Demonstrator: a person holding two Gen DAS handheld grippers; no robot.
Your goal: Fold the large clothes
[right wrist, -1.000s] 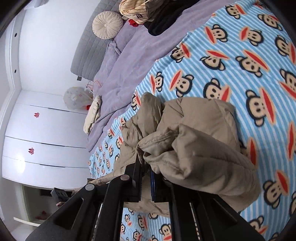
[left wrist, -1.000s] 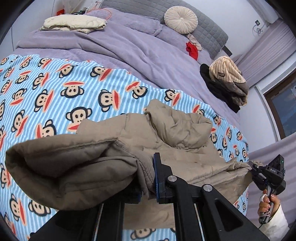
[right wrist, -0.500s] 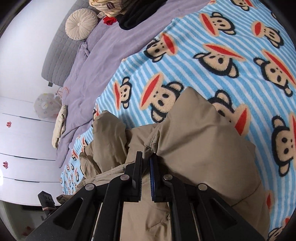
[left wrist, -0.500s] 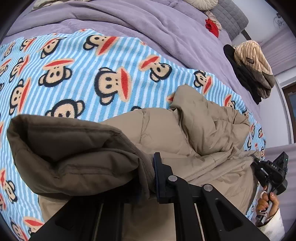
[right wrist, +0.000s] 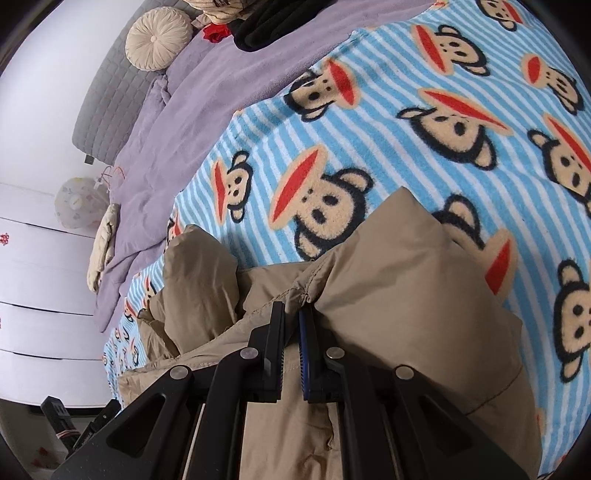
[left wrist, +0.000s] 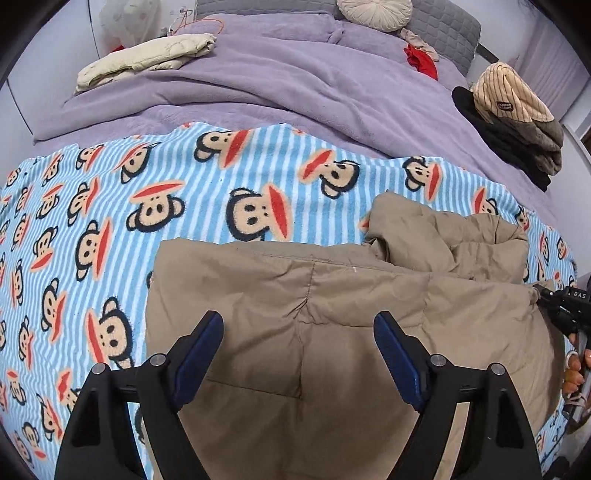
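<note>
Both wrist views close above jacket (left wrist: pixel 332 332)

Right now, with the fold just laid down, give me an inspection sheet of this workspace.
Surface: monkey-print blanket spread over a purple duvet.
Job's things: tan padded coat lying folded on the blanket, one part bunched at its far right.
Clutter: cream garment, round cushion, red cloth, striped and black clothes pile.
Grippers: left gripper has just been opening, pads clear of the coat; right gripper shut on a coat edge.
Cables: nothing seen.
Surroundings: grey headboard, white cupboards.
</note>
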